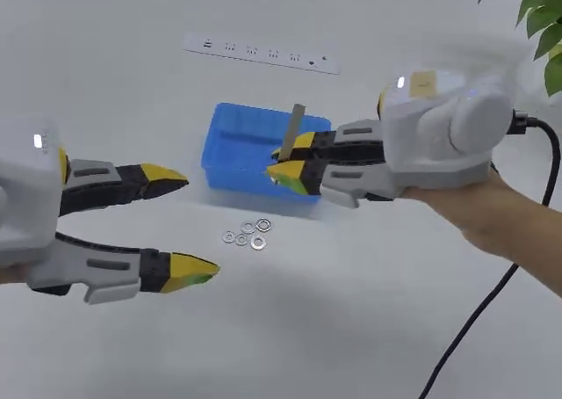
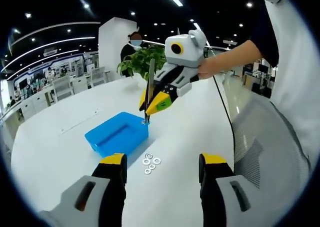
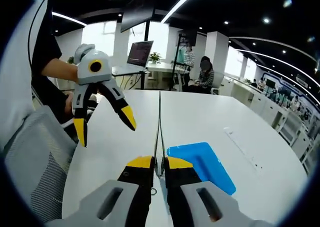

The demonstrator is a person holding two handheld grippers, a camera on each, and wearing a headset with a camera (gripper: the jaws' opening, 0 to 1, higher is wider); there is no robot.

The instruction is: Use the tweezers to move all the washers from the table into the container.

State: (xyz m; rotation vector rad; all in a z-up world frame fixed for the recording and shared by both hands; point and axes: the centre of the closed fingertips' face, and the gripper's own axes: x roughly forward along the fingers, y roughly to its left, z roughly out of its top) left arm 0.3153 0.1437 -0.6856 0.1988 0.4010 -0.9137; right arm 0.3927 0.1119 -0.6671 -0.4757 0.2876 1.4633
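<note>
Your right gripper (image 1: 283,172), clamped on the upright tweezers (image 1: 294,125), hung over the container (image 1: 233,181), while the washers (image 1: 248,234) lay just outside its near wall, toward your spread left gripper (image 1: 200,223).

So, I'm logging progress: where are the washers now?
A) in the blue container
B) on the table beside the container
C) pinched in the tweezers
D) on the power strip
B: the washers lie clustered on the table just outside the blue container, apart from the tweezers held in the right gripper.
</note>
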